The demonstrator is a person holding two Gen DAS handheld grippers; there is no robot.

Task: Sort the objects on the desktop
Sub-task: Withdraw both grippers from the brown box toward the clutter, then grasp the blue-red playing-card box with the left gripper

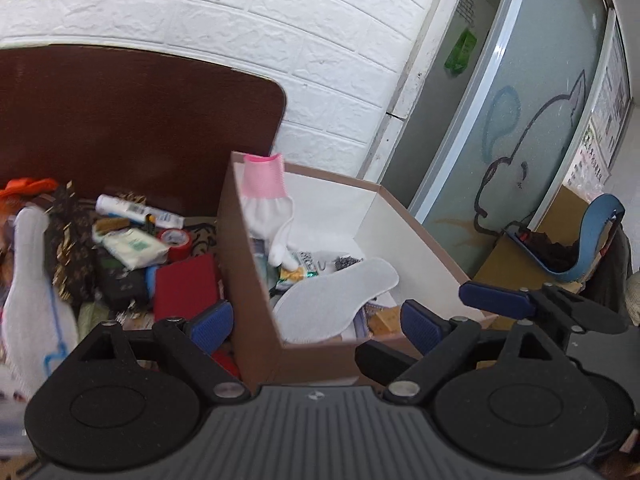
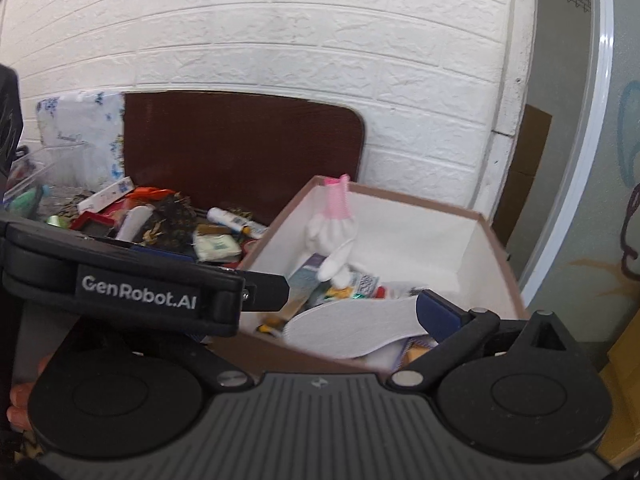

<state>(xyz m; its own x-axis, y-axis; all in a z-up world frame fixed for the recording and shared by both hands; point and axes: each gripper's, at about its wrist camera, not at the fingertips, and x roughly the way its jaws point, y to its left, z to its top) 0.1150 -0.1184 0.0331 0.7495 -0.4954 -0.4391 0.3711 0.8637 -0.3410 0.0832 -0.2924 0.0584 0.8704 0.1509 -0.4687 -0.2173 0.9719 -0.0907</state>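
A brown cardboard box (image 1: pixel 248 264) with white inner walls holds a grey-white insole (image 1: pixel 332 304), a white glove with a pink cuff (image 1: pixel 268 200) hung over its rim, and small packets. My left gripper (image 1: pixel 316 320) is open and empty, its blue pads either side of the box's near corner. A clutter pile (image 1: pixel 132 248) lies left of the box: a white tube, tissue pack, red tape roll, red case, white sock. In the right wrist view the box (image 2: pixel 500 248), insole (image 2: pixel 352 324) and glove (image 2: pixel 332 228) show. My right gripper (image 2: pixel 320 320) is open; the left gripper's body hides its left finger.
A dark brown board (image 1: pixel 132 120) leans on the white brick wall behind the pile. A frosted glass door with a cartoon drawing (image 1: pixel 520 128) is to the right. A clear plastic bin (image 2: pixel 44 172) and floral cloth stand at far left. A blue shoe (image 1: pixel 580 240) rests on a carton.
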